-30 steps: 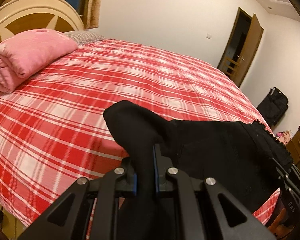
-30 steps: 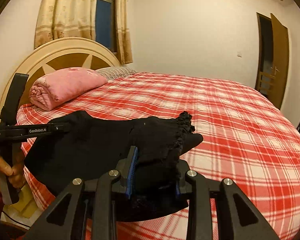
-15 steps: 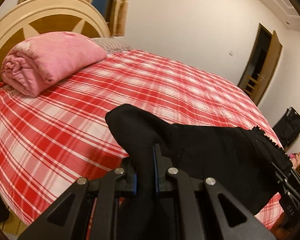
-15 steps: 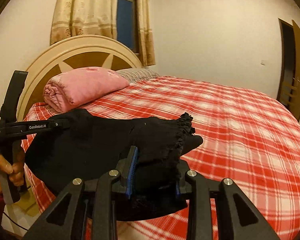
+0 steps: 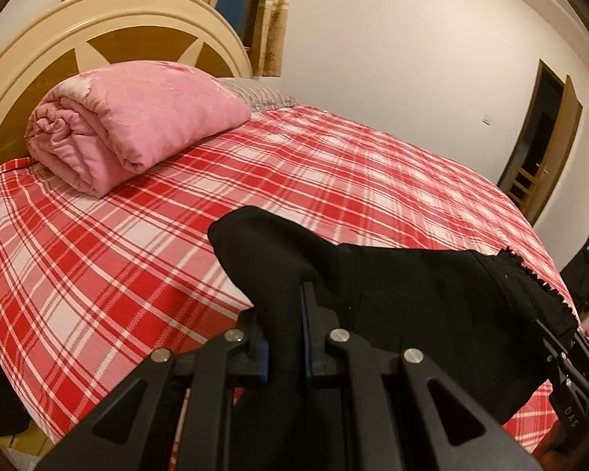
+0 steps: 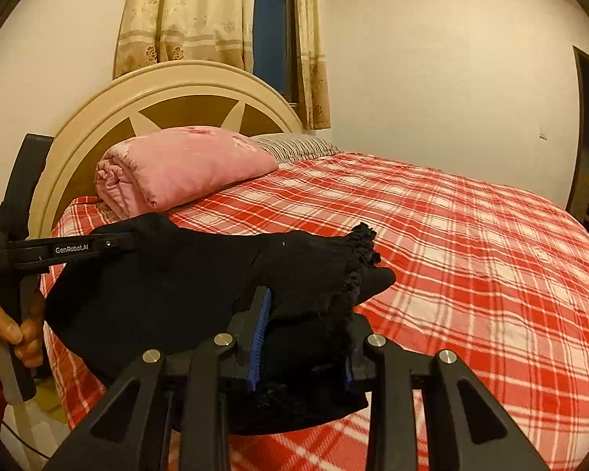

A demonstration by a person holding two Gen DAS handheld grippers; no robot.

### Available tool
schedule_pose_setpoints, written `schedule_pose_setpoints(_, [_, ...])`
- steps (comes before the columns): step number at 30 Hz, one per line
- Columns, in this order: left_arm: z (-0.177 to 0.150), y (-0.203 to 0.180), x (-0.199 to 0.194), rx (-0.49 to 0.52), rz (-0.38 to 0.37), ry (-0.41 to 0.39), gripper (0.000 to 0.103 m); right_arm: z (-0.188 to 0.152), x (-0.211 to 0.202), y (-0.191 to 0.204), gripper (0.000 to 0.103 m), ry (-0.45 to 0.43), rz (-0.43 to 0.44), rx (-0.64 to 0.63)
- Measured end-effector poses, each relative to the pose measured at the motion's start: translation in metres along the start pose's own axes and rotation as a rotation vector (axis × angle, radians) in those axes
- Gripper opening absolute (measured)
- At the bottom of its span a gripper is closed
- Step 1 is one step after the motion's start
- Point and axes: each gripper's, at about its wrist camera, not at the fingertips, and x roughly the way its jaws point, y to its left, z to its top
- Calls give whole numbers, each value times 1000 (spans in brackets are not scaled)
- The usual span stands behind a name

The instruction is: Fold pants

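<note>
Black pants (image 5: 432, 306) hang stretched between the two grippers, held above the near edge of a bed covered in a red-and-white plaid sheet (image 5: 333, 180). One end is plain, smooth fabric; the other end has a frilly, gathered edge. The left gripper (image 5: 284, 325) is pinched nearly together on the plain end, the cloth bulging up past its fingers. The right gripper (image 6: 304, 333) clamps a thicker bunch at the frilly end. A rolled pink quilt (image 6: 180, 168) lies by the headboard (image 6: 184, 94).
</note>
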Motion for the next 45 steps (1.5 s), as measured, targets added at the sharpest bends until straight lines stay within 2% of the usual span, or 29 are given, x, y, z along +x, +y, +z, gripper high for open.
schedule_pose_setpoints(6, [8,6,16,-1,48,-38,12,8,28,3,31,-21,-13,-45])
schedule_pose_setpoints(9, [8,7,30,0,70,-43,12,2,51,1,31,2,-39,-72])
schedule_pose_setpoints(11, [6,9,44,-1,75,-26,12,-6,71,-2,31,44,-56,-80])
schedule_pose_setpoints(14, [-2,14,71,-7,81,47,12,-21,93,-7,31,114,-80,-92])
schedule_pose_setpoints(17, [-9,24,82,-31,112,81,13,-37,108,-14,31,173,-98,-108])
schedule_pose_setpoints(19, [-12,32,87,-61,104,113,19,-44,113,-17,31,195,-105,-120])
schedule_pose_setpoints(22, [-17,34,94,-44,129,150,30,-49,119,-18,31,223,-118,-127])
schedule_pose_setpoints(24, [-20,39,100,-41,156,190,50,-50,123,-19,32,242,-120,-124])
schedule_pose_setpoints(30, [-38,71,90,-141,169,223,89,-53,128,-29,36,292,-83,-70])
schedule_pose_setpoints(34, [-48,83,72,-155,150,219,95,-55,130,-41,44,299,-52,2])
schedule_pose_setpoints(36, [-49,87,59,-167,148,204,96,-55,129,-46,53,296,-42,28])
schedule_pose_setpoints(39, [-45,85,51,-115,197,203,96,-51,120,-53,58,286,-29,62])
schedule_pose_setpoints(41, [-42,84,46,-84,227,191,96,-46,102,-55,58,229,-32,93])
schedule_pose_setpoints(42, [-41,84,45,-80,221,184,96,-43,87,-53,58,173,-57,100])
schedule_pose_setpoints(44, [-39,87,44,-104,181,177,96,-36,64,-42,58,81,-73,55])
schedule_pose_setpoints(45, [-39,87,44,-125,151,181,96,-34,59,-36,56,68,-66,28])
